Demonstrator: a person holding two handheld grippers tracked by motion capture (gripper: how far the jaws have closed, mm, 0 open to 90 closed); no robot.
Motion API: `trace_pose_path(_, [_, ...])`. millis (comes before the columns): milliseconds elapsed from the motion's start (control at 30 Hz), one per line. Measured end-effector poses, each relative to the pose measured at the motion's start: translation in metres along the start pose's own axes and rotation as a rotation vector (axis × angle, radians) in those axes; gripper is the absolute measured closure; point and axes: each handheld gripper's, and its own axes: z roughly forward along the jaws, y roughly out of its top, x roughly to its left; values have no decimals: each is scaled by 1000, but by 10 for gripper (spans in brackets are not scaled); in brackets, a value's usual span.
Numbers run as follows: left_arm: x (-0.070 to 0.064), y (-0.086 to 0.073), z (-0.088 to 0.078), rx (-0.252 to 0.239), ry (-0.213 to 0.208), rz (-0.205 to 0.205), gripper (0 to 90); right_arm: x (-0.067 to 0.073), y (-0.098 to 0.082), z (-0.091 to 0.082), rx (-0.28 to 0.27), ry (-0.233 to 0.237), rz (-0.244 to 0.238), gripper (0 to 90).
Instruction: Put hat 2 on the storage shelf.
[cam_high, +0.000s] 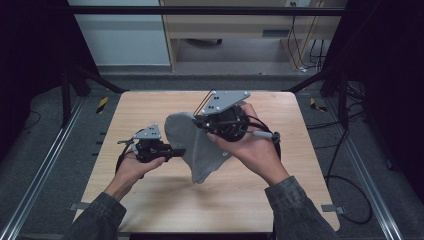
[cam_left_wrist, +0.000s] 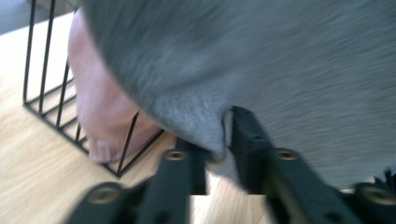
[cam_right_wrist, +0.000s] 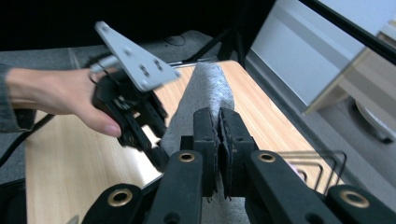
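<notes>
Table (cam_high: 150, 205) pale wood, grey floor (cam_high: 45, 125) around

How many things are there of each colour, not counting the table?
Grey: 1, the cloth
Pink: 1, the cloth in the basket
Black: 3, the wire basket, the left gripper and the right gripper
Total: 5
</notes>
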Motion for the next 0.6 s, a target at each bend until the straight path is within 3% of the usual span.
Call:
trace_pose_path(100, [-7,11,-4,51,-3,36,863,-7,-9,-3,20,-26,29,863])
trace_pose_path(167, [-12,23,-11,74,19,56,865,-12,-13,-7,19,-46,46,863])
trace_pose_path(400, [-20,86,-38,113,87,128,864,-35,-17,-33,-68,-108,116,863])
trace_pose_path(533, [-20,115,-44,130,114,163,865,-53,-18,-43,-102,-135,167,863])
trace_pose_path(600, [-19,126,-43,128,112,160,866,-63,-18,-46,-116,-141,192,864])
